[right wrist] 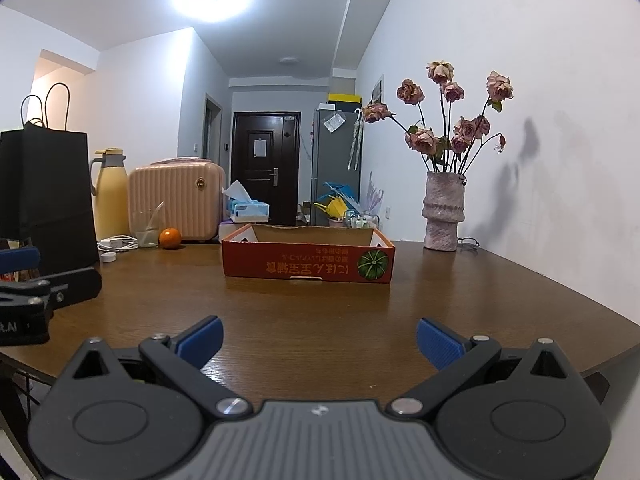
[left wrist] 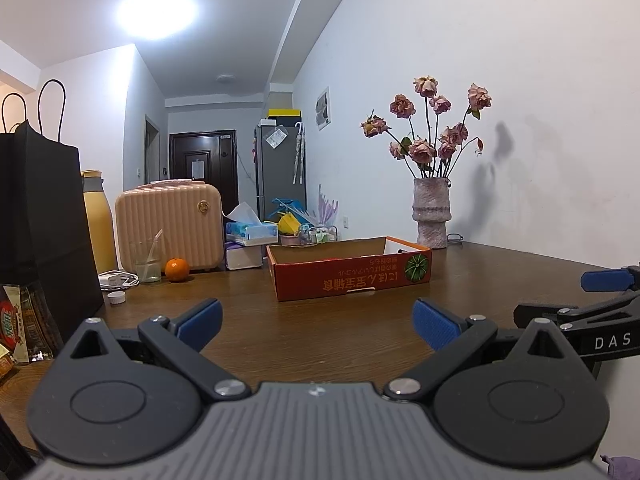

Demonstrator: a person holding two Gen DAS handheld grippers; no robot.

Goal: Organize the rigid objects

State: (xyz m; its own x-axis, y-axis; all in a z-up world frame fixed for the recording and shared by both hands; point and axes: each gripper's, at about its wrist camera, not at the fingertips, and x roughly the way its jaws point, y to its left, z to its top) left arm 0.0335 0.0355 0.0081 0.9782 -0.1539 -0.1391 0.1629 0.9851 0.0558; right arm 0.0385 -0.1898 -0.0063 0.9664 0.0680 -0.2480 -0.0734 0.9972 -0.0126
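A: Since both are empty, left gripper [left wrist: 318, 322] and right gripper [right wrist: 319, 340] spread wide, what first?
B: I'd grab the orange [left wrist: 176, 269] at far left, then drop it in the cardboard box [right wrist: 308, 264] mid-table. Clear the glass [left wrist: 146, 260] beside it.

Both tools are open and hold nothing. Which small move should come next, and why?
Probably move the left tool forward and leftward toward the orange, which sits beside the glass. The left tool and the right tool are open over bare table, and the red cardboard box stands open ahead, a likely place for loose items. The orange lies on the left tool's side.
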